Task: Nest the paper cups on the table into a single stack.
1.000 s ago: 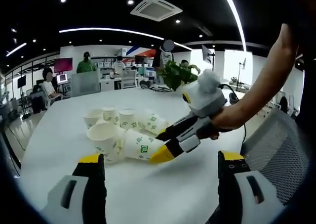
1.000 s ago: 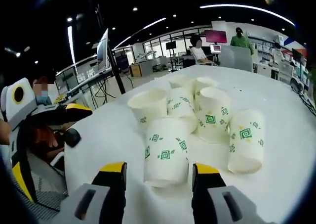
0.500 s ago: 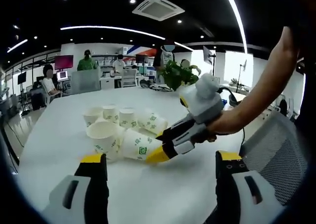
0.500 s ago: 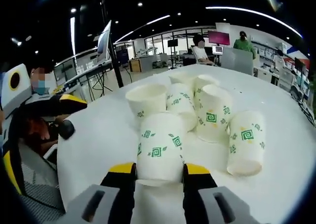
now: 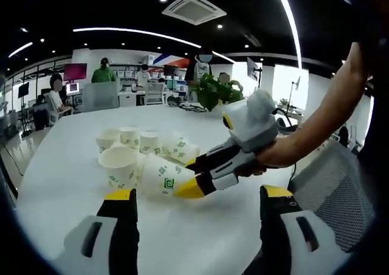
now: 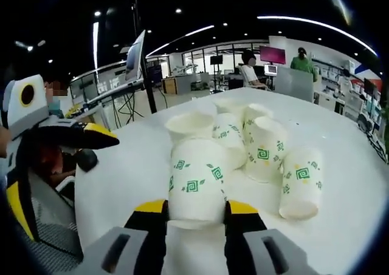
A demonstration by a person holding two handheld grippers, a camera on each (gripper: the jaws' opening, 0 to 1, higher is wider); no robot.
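At 6 o'clock, right gripper view: right gripper (image 6: 196,207) has its jaws clamped on the base end of a tipped paper cup (image 6: 196,189), probably to lift it for nesting.
Cup cluster: remaining cups (image 6: 255,147) crowd the white tabletop (image 6: 352,190) toward 12 and 2 o'clock.
Left gripper: left gripper (image 5: 193,196) spread wide, holding nothing, waiting near the pile.
Upright cup: mouth-up cup (image 5: 120,166) at 10 o'clock, a likely stack base.

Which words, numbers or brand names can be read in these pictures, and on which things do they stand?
None can be read.
The paper cups carry green square spiral marks, a pattern without letters; the cup held by the right gripper carries the same marks.
The screens far behind are too small to read.
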